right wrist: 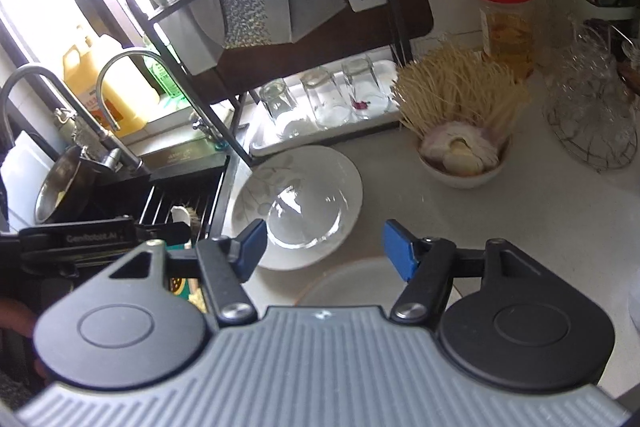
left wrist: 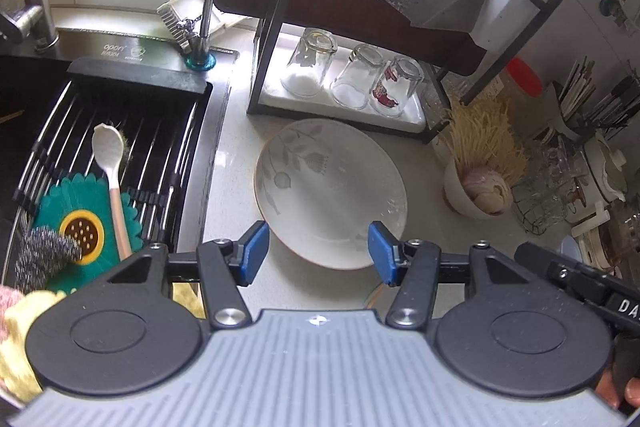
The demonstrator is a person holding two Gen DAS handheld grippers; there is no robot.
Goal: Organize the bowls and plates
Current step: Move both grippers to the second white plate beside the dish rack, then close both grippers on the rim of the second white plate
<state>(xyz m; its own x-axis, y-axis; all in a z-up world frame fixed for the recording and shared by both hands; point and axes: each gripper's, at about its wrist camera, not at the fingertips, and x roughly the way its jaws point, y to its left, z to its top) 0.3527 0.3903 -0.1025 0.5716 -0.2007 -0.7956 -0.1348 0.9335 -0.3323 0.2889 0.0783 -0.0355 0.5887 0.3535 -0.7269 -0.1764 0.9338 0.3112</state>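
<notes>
The leaf-patterned plate (left wrist: pixel 330 193) lies flat on the pale tabletop (left wrist: pixel 420 227), in the middle of the left wrist frame, just right of the sink (left wrist: pixel 120 147) and just below the dark rack (left wrist: pixel 340 67) that holds three upturned glasses (left wrist: pixel 352 75). The left tool (left wrist: pixel 318 253) hangs over the plate's near rim, its blue pads (left wrist: pixel 256 251) spread wide apart and clamped on nothing; the rim shows between them, and whether either pad touches it cannot be told.

In the right wrist frame the same plate (right wrist: pixel 298 205) sits at centre, a clear glass dish (right wrist: pixel 304 219) resting in its hollow. The right tool (right wrist: pixel 324 253) is also spread apart and empty, with the plate's near edge beside its left pad. Directly beneath this tool, at the lower middle, the rim of a second pale bowl (right wrist: pixel 344 283) shows, close to the plate. A small bowl of garlic (right wrist: pixel 460 155) stands well apart at the right.
</notes>
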